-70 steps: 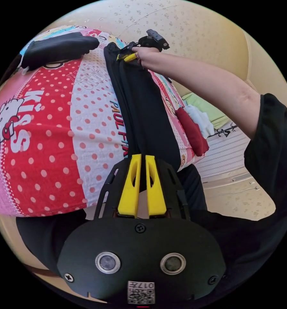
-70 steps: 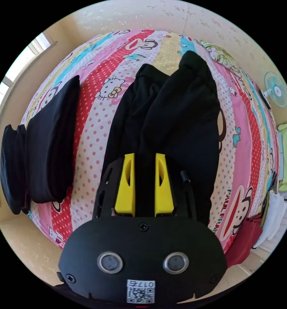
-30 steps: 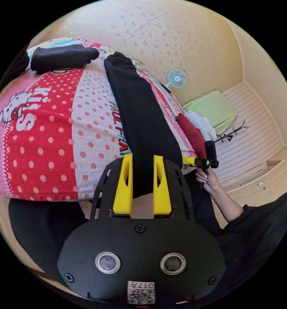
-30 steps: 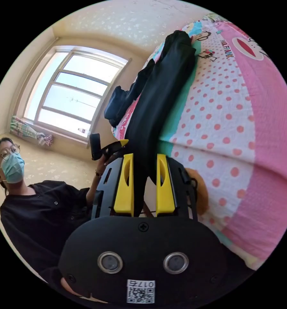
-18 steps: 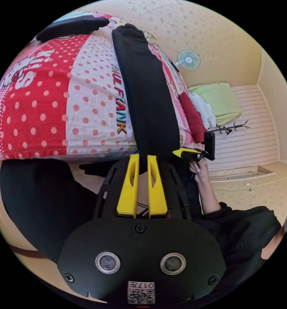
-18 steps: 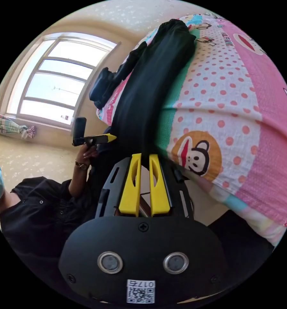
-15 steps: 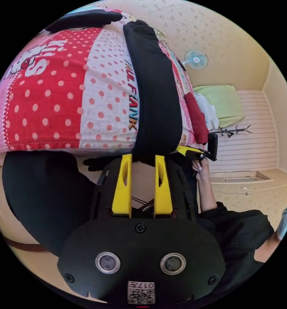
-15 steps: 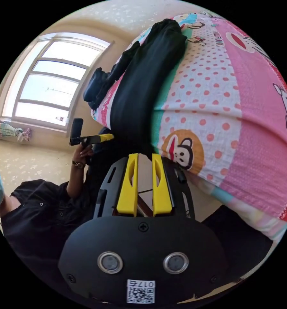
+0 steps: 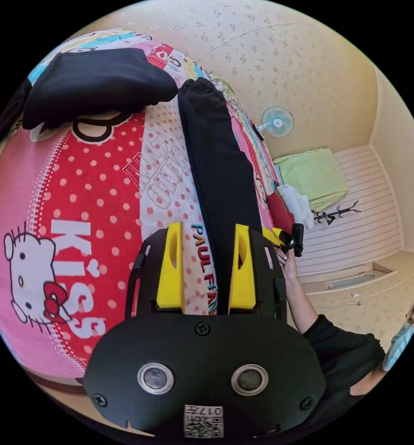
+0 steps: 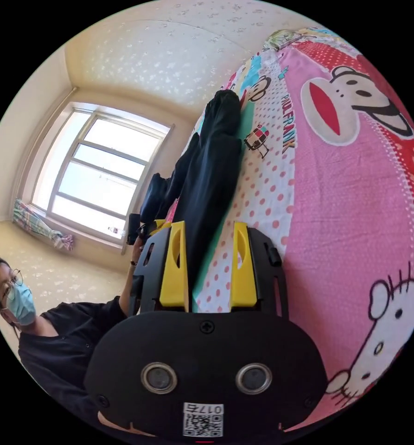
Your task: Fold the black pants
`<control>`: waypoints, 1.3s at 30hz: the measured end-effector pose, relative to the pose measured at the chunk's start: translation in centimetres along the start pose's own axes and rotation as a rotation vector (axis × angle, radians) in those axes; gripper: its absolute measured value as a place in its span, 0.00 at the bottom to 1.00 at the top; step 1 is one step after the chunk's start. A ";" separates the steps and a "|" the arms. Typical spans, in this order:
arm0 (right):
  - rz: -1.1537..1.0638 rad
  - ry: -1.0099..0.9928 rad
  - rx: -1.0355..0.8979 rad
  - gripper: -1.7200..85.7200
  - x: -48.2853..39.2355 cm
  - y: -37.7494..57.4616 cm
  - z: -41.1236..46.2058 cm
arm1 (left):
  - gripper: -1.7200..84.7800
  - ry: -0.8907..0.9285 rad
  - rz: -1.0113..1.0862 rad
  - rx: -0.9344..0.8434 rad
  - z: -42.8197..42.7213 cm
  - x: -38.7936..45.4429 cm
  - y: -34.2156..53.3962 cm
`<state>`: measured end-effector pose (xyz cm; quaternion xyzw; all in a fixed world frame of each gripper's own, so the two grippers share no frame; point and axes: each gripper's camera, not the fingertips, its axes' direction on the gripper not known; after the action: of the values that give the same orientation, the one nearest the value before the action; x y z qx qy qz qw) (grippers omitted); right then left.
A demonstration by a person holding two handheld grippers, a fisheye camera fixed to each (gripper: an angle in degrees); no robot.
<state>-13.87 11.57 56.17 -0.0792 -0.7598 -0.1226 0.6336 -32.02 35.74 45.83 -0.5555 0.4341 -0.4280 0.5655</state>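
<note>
Left gripper view, left tool (image 9: 207, 266) jaws spread, black pants (image 9: 218, 171) flat on bedsheet (image 9: 100, 194), right tool (image 10: 208, 265) likewise spread.

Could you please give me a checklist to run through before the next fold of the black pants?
1. Black pants lying as one long narrow strip on the bed sheet: ok.
2. Left tongs open, jaws astride the near end of the strip, not pressing: ok.
3. Right tongs open, the strip's edge between the jaws: ok.
4. Near end gripped, ready to lift: not ok, neither pair is shut.
5. Landing spot beside the folded black garment: ok, the two lie apart.
6. Near-end layers aligned: cannot tell, the tongs cover them.
</note>
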 end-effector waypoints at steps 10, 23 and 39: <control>-0.118 -0.026 -0.129 0.20 -4.7 0.3 4.6 | 0.19 0.023 0.087 0.023 3.7 2.7 8.3; -0.169 -0.115 -0.154 0.13 -9.2 11.1 3.7 | 0.12 0.202 0.025 -0.043 8.2 1.0 23.0; -0.550 -0.155 -0.138 0.03 -35.1 14.9 -7.1 | 0.07 0.464 0.499 0.007 -4.0 17.1 37.0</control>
<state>3.44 25.03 24.21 0.0777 -0.7888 -0.3345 0.5098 -31.46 18.84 8.50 -0.3180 0.6723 -0.3928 0.5410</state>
